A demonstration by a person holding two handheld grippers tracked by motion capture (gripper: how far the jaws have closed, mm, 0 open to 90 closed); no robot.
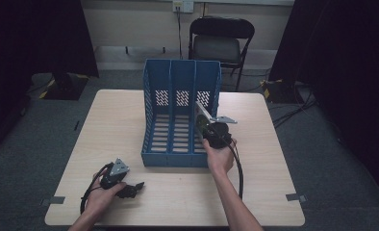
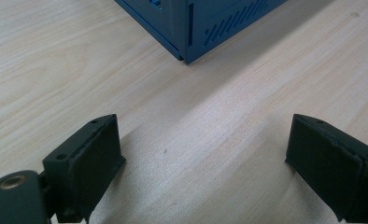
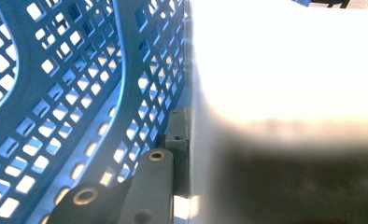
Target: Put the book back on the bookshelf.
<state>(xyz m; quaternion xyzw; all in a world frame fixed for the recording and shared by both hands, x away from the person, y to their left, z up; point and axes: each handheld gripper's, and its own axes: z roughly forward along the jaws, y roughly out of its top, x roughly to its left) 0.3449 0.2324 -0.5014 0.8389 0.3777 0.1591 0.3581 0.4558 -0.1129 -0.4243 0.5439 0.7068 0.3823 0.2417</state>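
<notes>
A flat, pale sheet-like item, perhaps a folder or stiff paper (image 1: 203, 114), stands on edge at the right-hand slot of a blue three-slot file rack (image 1: 182, 86) in the middle of a light wooden table (image 1: 274, 159). In the high view its long edge runs from the front of the rack toward the back, tilted up and leaning against the rack's right wall. The right gripper (image 1: 209, 129) holds its near lower end; in the right gripper view one black jaw presses flat against the bright sheet (image 3: 285, 60) beside the blue lattice wall (image 3: 79, 93), so the jaws look closed on it, though the second jaw is hidden. The slot lies directly ahead of this gripper, so the right hand (image 1: 220, 156) is much the nearer to the work. The left gripper (image 1: 138, 185) rests low on the table near the front left edge, well apart from the rack, jaws spread wide and holding nothing. A folding chair (image 1: 220, 43) stands behind the table.
</notes>
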